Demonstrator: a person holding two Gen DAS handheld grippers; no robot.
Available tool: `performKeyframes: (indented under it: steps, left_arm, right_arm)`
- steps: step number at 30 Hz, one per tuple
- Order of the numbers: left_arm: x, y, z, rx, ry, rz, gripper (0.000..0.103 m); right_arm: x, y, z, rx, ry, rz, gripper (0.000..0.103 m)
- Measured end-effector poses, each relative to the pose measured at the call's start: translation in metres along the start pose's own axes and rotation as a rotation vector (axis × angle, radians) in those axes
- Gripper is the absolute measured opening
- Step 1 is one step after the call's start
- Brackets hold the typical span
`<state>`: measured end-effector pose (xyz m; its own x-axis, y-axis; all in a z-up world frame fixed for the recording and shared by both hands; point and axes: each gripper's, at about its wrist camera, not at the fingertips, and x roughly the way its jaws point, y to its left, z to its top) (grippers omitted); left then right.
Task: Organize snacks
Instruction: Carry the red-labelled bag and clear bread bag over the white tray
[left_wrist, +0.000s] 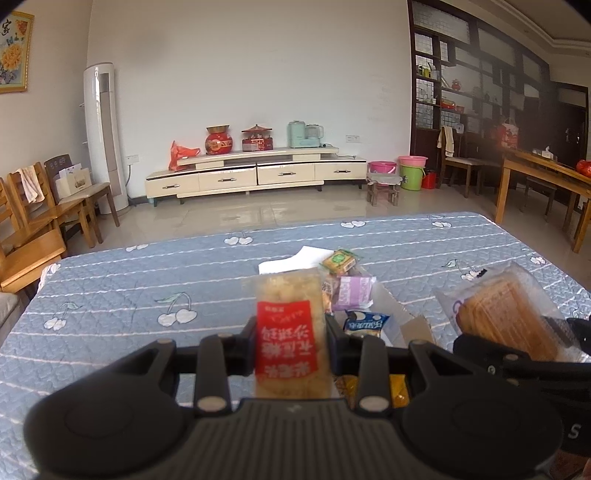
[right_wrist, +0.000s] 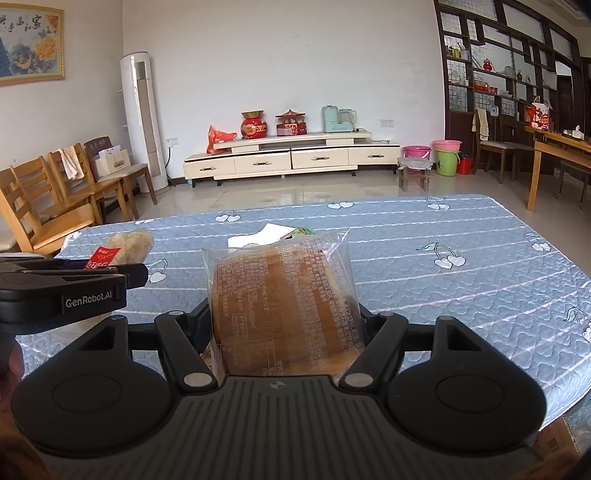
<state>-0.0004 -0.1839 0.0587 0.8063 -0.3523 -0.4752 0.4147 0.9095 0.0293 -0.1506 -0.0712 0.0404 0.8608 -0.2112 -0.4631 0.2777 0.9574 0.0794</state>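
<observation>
My left gripper (left_wrist: 290, 334) is shut on a pale yellow snack pack with a red label (left_wrist: 288, 291), held upright above the blue cherry-print table cover (left_wrist: 147, 288). My right gripper (right_wrist: 284, 325) is shut on a wide clear pack of brown cake (right_wrist: 284, 288), its fingers pressing on both sides. The right gripper (left_wrist: 517, 343) with the cake pack (left_wrist: 506, 310) shows at the right edge of the left wrist view. The left gripper (right_wrist: 122, 275) and its red-label pack (right_wrist: 125, 243) show at the left of the right wrist view. Both are held side by side over the table.
Loose snacks lie mid-table: a green pack (left_wrist: 340, 260), a purple pack (left_wrist: 352, 293), a blue pack (left_wrist: 365, 325), beside white paper (left_wrist: 291, 260) and a cardboard flap (left_wrist: 417, 328). A cardboard box (right_wrist: 554, 439) sits by the table's near right corner. Wooden chairs (right_wrist: 55, 206) stand left.
</observation>
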Motion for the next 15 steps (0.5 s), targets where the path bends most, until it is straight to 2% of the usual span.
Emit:
performKeyframes:
  steps: [15]
  left_arm:
    - [0.028,-0.008,0.004,-0.018,0.034,0.003,0.034]
  right_arm:
    - [0.019,0.004,0.003,0.02,0.025,0.031,0.088]
